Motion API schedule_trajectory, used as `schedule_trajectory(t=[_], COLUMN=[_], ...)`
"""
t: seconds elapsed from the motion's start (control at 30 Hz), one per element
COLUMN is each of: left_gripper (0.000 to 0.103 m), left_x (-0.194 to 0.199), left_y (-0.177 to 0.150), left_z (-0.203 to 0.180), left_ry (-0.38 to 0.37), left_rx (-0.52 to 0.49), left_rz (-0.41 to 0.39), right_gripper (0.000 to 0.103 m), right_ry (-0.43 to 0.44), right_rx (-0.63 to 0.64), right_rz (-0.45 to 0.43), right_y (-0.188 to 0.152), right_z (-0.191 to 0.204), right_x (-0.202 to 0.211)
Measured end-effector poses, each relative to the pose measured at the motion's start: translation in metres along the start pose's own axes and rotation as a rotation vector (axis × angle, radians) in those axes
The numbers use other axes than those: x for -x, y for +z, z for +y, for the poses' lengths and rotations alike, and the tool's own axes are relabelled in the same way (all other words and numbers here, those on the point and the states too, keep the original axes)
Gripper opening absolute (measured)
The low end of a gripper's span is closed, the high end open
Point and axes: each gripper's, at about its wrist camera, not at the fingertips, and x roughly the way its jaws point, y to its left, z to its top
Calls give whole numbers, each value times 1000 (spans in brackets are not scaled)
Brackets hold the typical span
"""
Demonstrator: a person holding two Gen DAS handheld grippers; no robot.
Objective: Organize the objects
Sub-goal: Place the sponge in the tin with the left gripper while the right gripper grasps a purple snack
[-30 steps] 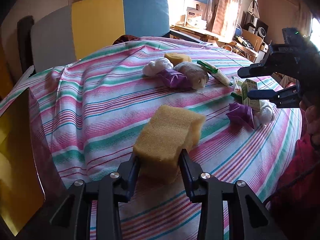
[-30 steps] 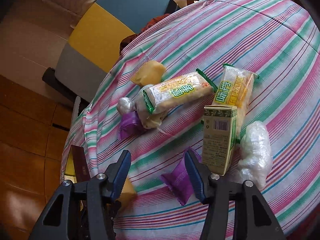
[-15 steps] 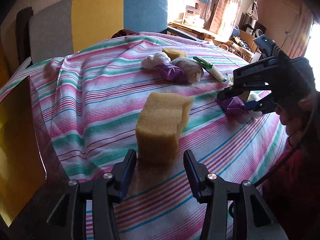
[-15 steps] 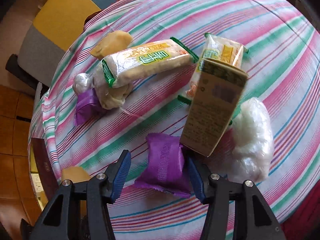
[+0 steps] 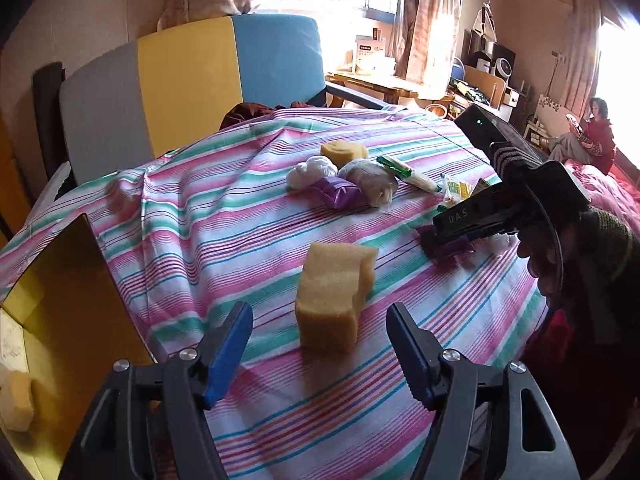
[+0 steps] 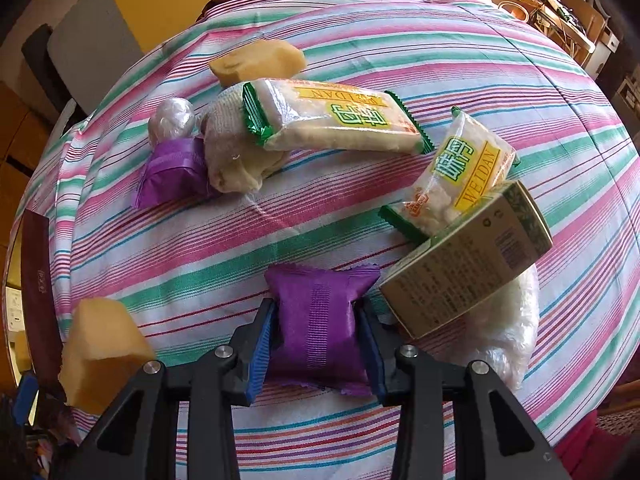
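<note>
My left gripper [image 5: 320,344] is open and empty, its fingers on either side of a yellow sponge [image 5: 334,290] that stands on the striped tablecloth [image 5: 192,216]. The same sponge [image 6: 100,350] shows at the lower left of the right wrist view. My right gripper [image 6: 320,340] is shut on a purple snack packet [image 6: 320,320] that rests on the cloth. In the left wrist view the right gripper [image 5: 444,240] pinches that packet [image 5: 452,246] at the table's right side.
A green carton [image 6: 464,268] leans on a white plastic bundle [image 6: 508,332] beside the packet. Two Weidan snack bags [image 6: 336,120], [image 6: 460,168], a second purple packet [image 6: 172,170], a beige bundle [image 6: 232,160] and another sponge [image 6: 256,62] lie farther back. A yellow box [image 5: 48,320] stands at the left edge.
My left gripper has let go of the yellow sponge, opened and drawn back. My right gripper has come down onto the purple packet and shut on it, tipping the green carton over.
</note>
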Motion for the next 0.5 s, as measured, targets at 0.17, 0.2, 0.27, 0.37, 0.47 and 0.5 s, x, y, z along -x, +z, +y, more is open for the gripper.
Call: schedule_trajectory(t=[0.17,0.2,0.27,0.37,0.47,0.5], left_gripper=[78,78,77,47,40,39], left_x=[-29,-34,-43,-57,-55,-53], left_y=[10,12,15,15,11,9], left_z=[3,4,3,3,-2,-4], left_ry=[6,6,5,-23,-37,-28], left_rx=[-26,-21,-30,-18,-6,-8], left_rz=[56,62,76,113,96,87], right_gripper=[41,41,40,40,39,39], right_ry=[-14,-21,-37,-48,-57,-60], right_rx=[16,24,43,62,79,84], right_rz=[-2,-1,-3,-9,-18,-21], right_y=[-1,-1,-2,-2,-2,-2], right_z=[-2,-2,-1,-2,-4,-4], right_x=[0,0,0,0,0,1])
